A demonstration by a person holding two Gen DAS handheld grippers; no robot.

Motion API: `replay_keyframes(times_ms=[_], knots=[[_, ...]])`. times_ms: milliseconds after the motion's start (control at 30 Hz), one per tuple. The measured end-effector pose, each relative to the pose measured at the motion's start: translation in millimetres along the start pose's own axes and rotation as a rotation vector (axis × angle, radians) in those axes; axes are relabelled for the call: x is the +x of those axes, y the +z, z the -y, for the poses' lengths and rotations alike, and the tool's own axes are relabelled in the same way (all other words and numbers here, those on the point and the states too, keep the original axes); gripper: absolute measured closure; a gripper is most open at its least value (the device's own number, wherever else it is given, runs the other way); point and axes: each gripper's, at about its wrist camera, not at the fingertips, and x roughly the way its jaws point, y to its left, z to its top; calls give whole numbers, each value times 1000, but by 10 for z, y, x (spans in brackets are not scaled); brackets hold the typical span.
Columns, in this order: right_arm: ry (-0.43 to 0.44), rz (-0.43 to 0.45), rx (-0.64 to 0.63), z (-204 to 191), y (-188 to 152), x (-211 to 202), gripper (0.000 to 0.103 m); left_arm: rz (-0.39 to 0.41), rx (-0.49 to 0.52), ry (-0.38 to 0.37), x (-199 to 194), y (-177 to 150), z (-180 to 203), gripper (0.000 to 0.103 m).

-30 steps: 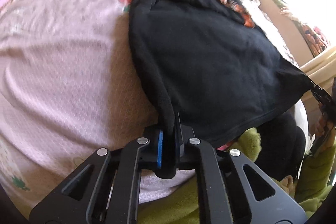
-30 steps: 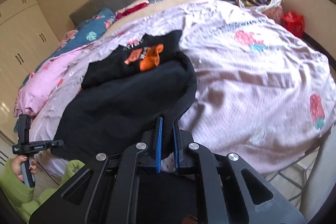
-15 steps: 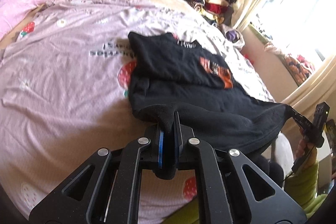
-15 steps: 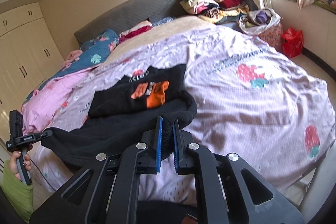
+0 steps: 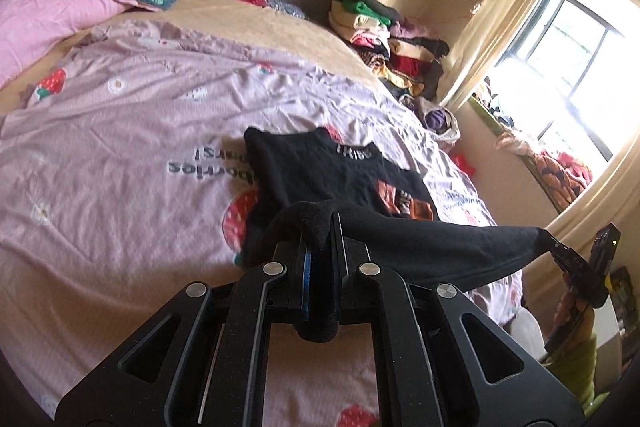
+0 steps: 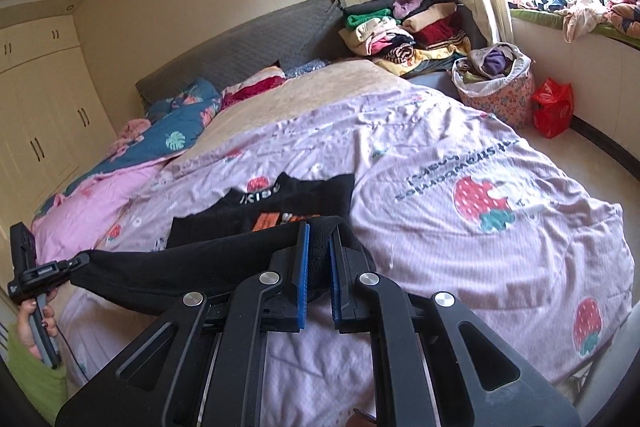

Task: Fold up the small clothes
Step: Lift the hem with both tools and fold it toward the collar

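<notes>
The left gripper [image 5: 319, 247] and right gripper [image 6: 317, 255] each clenched the black fabric garment [image 5: 432, 243] stretched above the lilac strawberry-print bed cover [image 5: 120, 187].

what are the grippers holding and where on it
Both hold one black garment: left gripper pinches one end of its edge, right gripper the other, stretched between them.

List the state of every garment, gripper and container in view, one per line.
Black garment: lifted, stretched between both grippers.
Left gripper: jaws shut on a garment corner.
Right gripper: jaws shut on the other corner.
Printed black shirt: folded, flat on the bedspread.
Laundry basket: full.
</notes>
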Motion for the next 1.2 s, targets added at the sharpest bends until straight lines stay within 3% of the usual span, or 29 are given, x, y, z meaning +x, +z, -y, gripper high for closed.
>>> replay_keyframes(times_ms=[400, 633, 1200], knots=[[-37, 11, -37, -91, 371, 337, 95, 66, -37, -8, 140, 285, -26, 101], [-49, 12, -63, -123, 510, 553, 95, 98, -30, 50, 294, 395, -19, 101], [-119, -48, -58, -23, 653, 1258, 95, 97, -97, 87, 854, 599, -222, 101]])
